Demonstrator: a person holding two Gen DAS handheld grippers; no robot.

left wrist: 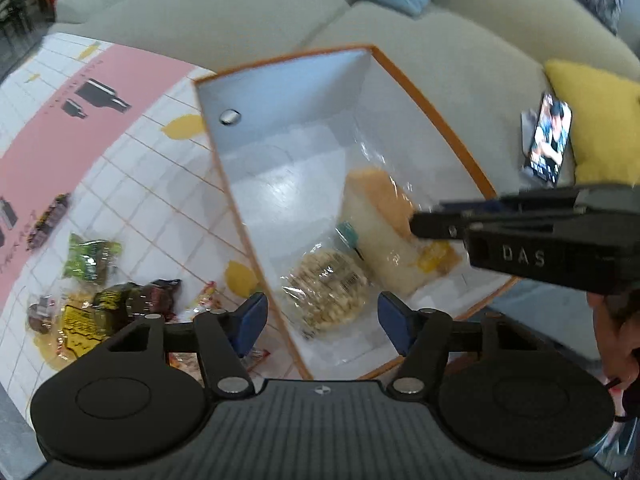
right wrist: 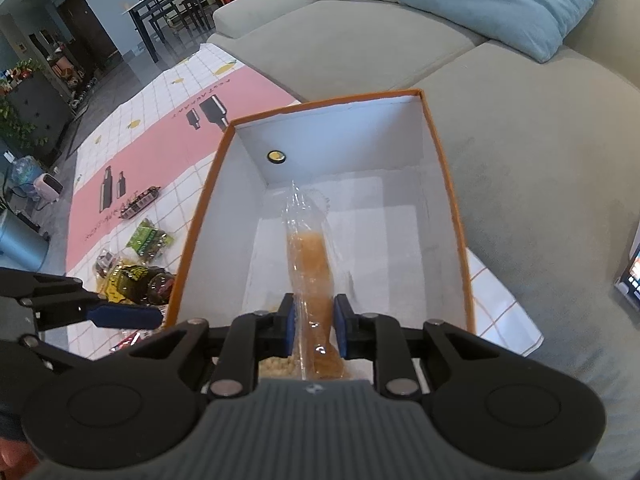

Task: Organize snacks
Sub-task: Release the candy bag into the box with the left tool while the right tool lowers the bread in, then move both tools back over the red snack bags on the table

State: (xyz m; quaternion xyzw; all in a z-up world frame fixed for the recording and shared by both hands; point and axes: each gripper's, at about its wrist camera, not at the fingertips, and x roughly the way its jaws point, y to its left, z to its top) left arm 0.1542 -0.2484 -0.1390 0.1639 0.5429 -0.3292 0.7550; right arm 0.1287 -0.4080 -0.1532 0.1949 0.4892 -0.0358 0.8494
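Over the box (right wrist: pixel 448 184): right gripper (right wrist: pixel 314 326) jaws clenched on cake packet (right wrist: pixel 310 256), long axis pointing away toward far wall; left gripper (left wrist: pixel 322 322) jaws released above round rice cracker (left wrist: pixel 326 286).

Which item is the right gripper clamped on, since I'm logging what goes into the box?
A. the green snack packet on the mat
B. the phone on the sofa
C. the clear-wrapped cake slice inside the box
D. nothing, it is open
C: in the right wrist view the right gripper has its pads pressed on the clear-wrapped cake slice inside the orange-rimmed box; the left gripper is open and empty.
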